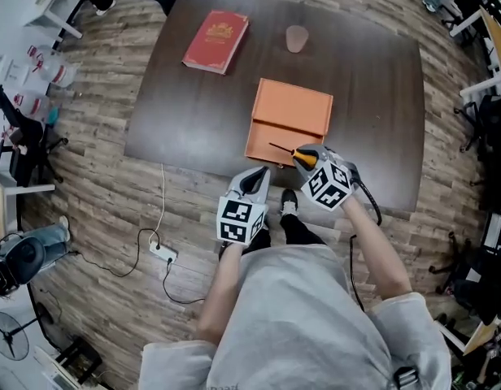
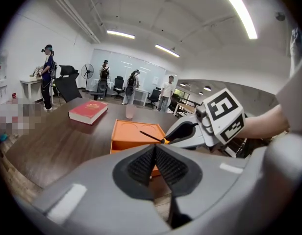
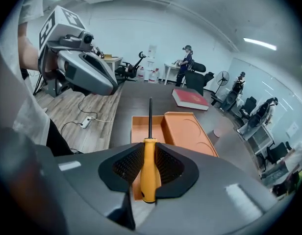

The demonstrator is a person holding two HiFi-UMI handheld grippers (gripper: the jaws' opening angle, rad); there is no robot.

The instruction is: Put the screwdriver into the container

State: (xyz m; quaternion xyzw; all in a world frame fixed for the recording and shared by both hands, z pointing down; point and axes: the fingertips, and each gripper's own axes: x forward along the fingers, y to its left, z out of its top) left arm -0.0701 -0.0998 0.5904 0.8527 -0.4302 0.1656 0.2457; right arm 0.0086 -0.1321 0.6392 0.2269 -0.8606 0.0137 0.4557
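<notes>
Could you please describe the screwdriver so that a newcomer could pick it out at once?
On the dark table, an orange container sits near the person's edge. Above its near side the right tool grips the screwdriver by the handle. Its yellow-orange handle and thin black shaft set it apart from the red book and the cup.

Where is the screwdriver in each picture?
Head view: centre, the screwdriver, its shaft across the near edge of the orange container.
Left gripper view: centre, the screwdriver shows just above the jaws.
Right gripper view: bottom centre, its yellow handle clamped in the right gripper, shaft pointing up.
Shared landmark: the orange container.
</notes>
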